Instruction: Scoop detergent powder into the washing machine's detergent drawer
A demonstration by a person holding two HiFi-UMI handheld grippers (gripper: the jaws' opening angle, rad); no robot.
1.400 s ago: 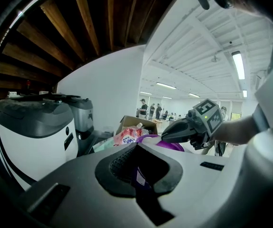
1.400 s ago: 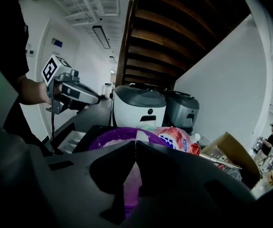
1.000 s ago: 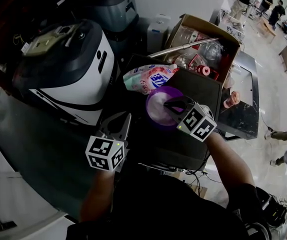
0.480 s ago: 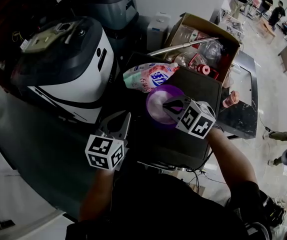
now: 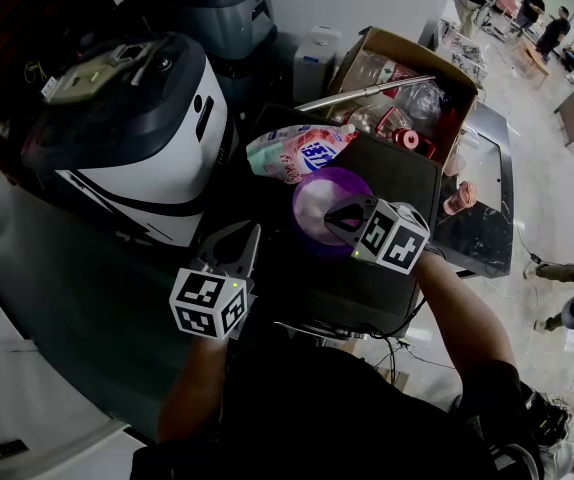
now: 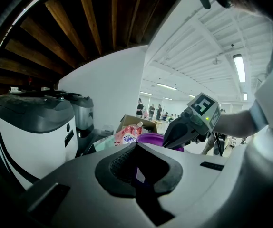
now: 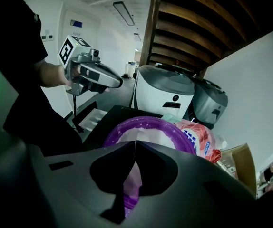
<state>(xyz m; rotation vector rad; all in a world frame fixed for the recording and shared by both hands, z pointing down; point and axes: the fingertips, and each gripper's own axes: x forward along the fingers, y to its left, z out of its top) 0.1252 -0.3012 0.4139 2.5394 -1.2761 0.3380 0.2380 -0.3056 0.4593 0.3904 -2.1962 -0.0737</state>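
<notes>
A purple bowl (image 5: 317, 213) of white detergent powder sits on a black-topped unit (image 5: 402, 183). My right gripper (image 5: 333, 211) hangs over the bowl's right side. In the right gripper view the bowl (image 7: 148, 127) lies just past my right gripper (image 7: 136, 142), which is shut on a purple scoop handle (image 7: 129, 184). My left gripper (image 5: 255, 231) hovers left of the bowl, shut, with nothing seen in it. A pink, white and blue detergent bag (image 5: 297, 153) lies behind the bowl. A pale tray (image 7: 86, 120) shows at the unit's near left edge.
A white and dark machine (image 5: 142, 133) stands at the left, a grey one (image 5: 217, 13) behind it. At the back right a cardboard box (image 5: 412, 83) holds bottles and a metal rod. People stand far off at the top right.
My right gripper has edged slightly left over the bowl. The left gripper, bowl and bag have stayed put.
</notes>
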